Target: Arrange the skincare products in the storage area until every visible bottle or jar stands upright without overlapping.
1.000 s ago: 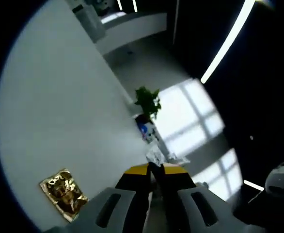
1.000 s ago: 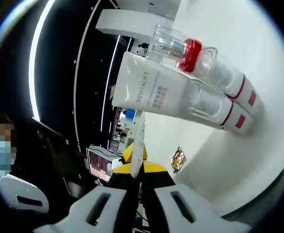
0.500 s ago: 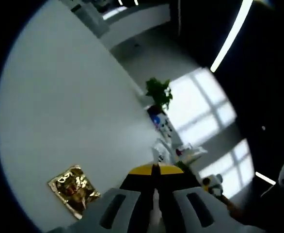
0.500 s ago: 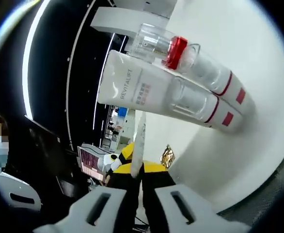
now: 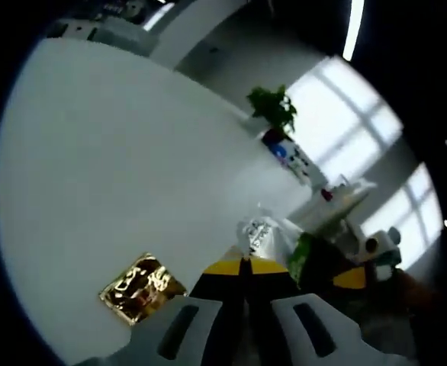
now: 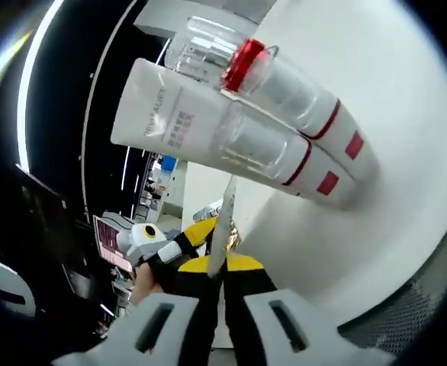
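Two white bottles with red bands stand side by side on the white table (image 6: 406, 99). One has a red ring (image 6: 246, 62) under its clear cap. The other (image 6: 315, 171) has a clear cap that lines up with a white REVITALIFT tube (image 6: 166, 114). My right gripper (image 6: 212, 267) is shut on a thin white sachet (image 6: 225, 213) seen edge-on, short of the bottles. My left gripper (image 5: 244, 267) is shut, and a crinkled white packet (image 5: 258, 232) sticks out at its tips. The left gripper (image 6: 166, 252) also appears in the right gripper view, and the right gripper (image 5: 353, 276) in the left gripper view.
A gold foil sachet (image 5: 142, 284) lies flat on the white table (image 5: 94, 152) by my left gripper. Something green (image 5: 307, 255) sits between the two grippers. A potted plant (image 5: 273, 107) and a blue-labelled bottle (image 5: 284, 152) stand at the table's far edge.
Both views have swung. The two bottles and the tube loom larger in the right gripper view. Each gripper has come into the other's view. Both stay shut.
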